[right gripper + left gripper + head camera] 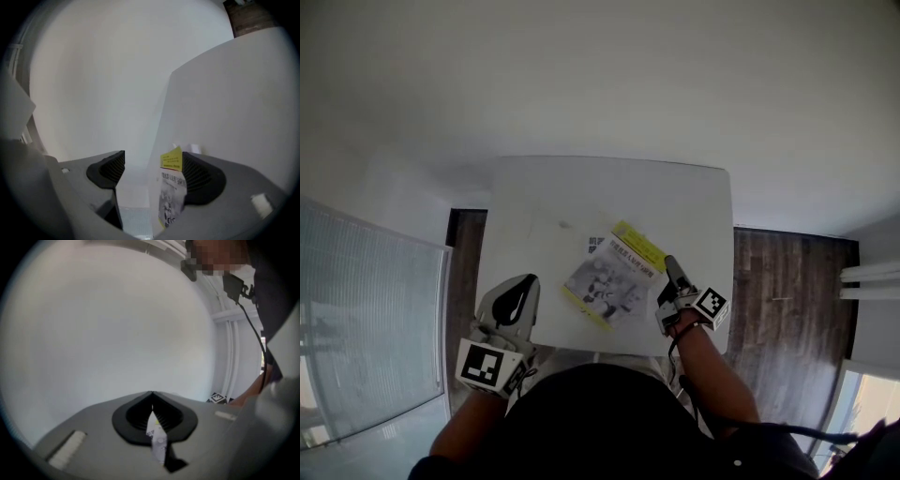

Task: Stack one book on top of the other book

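Observation:
A book (609, 277) with a grey photo cover and a yellow strip lies askew on the white table (581, 197). A white corner of a second book (594, 244) shows under its far left edge. My right gripper (669, 264) stands open at the top book's right edge. In the right gripper view the book (171, 197) sits between the jaws, close against one of them, and the right gripper (152, 161) holds nothing. My left gripper (527, 281) is shut and hovers at the table's near left edge, apart from the books. The left gripper (152, 394) grips nothing.
Dark wood floor (778, 291) shows on both sides of the table. A frosted glass panel (366, 319) stands at the left, and white rails (872, 277) at the right. The person's dark-clothed body (600, 412) fills the near edge.

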Demonstrator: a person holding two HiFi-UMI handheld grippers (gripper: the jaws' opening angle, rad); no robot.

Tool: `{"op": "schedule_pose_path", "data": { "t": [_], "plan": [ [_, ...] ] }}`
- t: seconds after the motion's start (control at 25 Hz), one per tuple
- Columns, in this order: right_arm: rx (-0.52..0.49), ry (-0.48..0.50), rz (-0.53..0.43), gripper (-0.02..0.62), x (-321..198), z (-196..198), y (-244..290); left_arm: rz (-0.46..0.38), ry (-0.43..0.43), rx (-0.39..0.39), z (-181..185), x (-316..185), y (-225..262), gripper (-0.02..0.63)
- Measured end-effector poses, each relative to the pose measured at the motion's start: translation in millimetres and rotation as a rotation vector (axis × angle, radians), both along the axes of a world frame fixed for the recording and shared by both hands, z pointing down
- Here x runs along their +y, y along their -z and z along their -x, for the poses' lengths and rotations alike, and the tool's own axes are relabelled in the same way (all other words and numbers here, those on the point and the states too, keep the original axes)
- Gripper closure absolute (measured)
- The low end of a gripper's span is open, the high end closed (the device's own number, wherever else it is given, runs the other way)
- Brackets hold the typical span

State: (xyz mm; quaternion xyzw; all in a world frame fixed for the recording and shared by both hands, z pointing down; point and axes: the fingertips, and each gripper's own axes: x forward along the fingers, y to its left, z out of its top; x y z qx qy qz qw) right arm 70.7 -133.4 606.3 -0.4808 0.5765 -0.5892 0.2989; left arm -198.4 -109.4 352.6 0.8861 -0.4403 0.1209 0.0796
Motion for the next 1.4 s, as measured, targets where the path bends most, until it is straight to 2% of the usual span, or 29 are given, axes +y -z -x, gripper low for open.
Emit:
{"op": "schedule_pose_path", "data": {
  "t": [0.16,0.28,0.4,0.56,0.68,0.96,1.04,1.16,1.4],
  "plan": [
    [0.012,-0.005,-0.034,0.218,0,-3,15,-0.006,-0.019,0.008,-1,-2,0,0.600],
    [0.019,-0.022,-0.042,0.218,4,-7,24,-0.038,-0.054,-0.027,3,-1,-9,0.600],
    [0.040,-0.015,-0.069,0.218,9,-10,27,-0.067,-0.086,-0.030,1,0,-10,0.600],
    [0.066,-0.033,-0.078,0.218,18,-12,40,-0.044,-0.083,0.037,-12,-1,4,0.600],
    [0.066,-0.041,-0.109,0.224,25,-10,51,-0.043,-0.106,0.050,-14,-2,2,0.600],
    [0.137,-0.041,-0.189,0.406,40,-5,78,-0.053,-0.165,0.057,-22,-5,4,0.600],
    [0.146,-0.054,-0.220,0.505,42,-7,86,-0.053,-0.185,0.024,-18,-6,-2,0.600],
    [0.168,-0.070,-0.256,0.577,47,-8,98,-0.070,-0.204,0.021,-14,-8,-7,0.600],
    [0.301,-0.015,-0.283,0.592,54,1,113,-0.075,-0.218,0.029,-16,-12,-10,0.600]
  ]
}}
